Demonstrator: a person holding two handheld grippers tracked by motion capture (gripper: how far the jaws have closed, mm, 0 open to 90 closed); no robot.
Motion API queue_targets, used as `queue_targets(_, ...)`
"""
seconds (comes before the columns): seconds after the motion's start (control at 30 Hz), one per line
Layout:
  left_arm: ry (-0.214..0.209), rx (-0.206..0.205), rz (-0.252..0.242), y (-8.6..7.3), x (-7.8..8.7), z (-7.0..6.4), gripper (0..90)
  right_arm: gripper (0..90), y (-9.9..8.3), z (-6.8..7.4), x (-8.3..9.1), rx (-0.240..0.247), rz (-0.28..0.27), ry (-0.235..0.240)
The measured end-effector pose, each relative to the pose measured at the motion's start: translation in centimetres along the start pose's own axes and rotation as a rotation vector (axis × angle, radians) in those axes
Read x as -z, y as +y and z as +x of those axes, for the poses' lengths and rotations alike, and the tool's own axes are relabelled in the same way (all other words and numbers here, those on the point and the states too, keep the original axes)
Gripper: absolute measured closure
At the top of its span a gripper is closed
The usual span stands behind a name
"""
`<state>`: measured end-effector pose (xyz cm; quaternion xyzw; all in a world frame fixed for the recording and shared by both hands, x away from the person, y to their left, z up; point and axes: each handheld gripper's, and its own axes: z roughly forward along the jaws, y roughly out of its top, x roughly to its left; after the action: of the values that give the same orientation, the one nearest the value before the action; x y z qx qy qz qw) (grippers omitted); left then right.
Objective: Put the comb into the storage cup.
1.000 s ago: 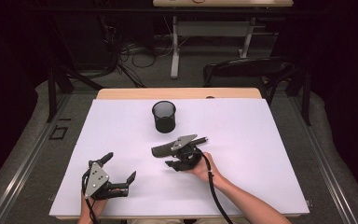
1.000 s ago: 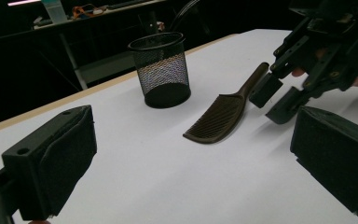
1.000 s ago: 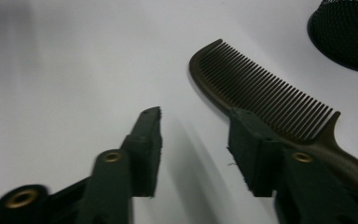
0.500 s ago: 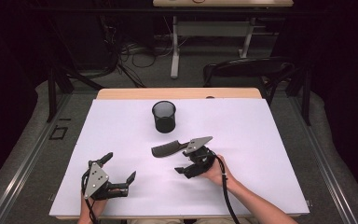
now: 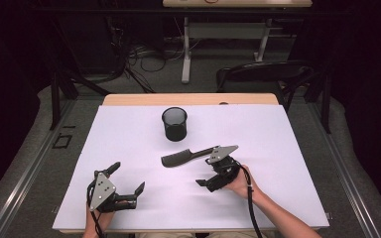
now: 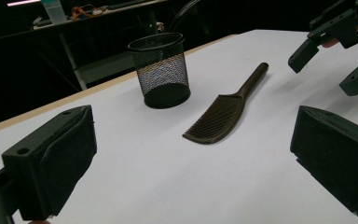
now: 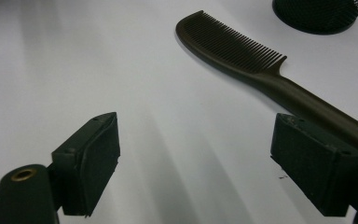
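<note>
A dark comb lies flat on the white table cover, its teeth end to the left and its handle to the right. In the right gripper view the comb lies just ahead, its handle passing behind the right jaw. My right gripper is open with nothing in it, just right of and nearer than the handle end. My left gripper rests open near the front left, well apart from the comb. Between its jaws my left gripper holds nothing.
A black mesh cup stands upright behind the comb, near the table's middle back; the mesh cup looks empty. The white cover reaches nearly to the wooden far edge. A dark chair stands beyond the table.
My right gripper was over the comb's handle a second ago; it has drawn back to the right and toward the person. The comb now lies alone. The left gripper stayed still.
</note>
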<state>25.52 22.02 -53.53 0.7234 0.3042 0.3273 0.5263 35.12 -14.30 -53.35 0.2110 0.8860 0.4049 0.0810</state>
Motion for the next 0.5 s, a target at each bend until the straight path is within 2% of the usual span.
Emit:
queue_targets(0.27, -0.002, -0.001, 0.001, 0.0, -0.1, 0.0, 0.3, 10.2, -0.4, -0.5, 1.1, 0.008, -0.001, -0.017)
queue_targets(0.5, -0.002, 0.0, 0.001, 0.0, -0.1, 0.0, 0.3, 5.7, -0.6, -1.0, 1.9, 0.035, 0.008, -0.03)
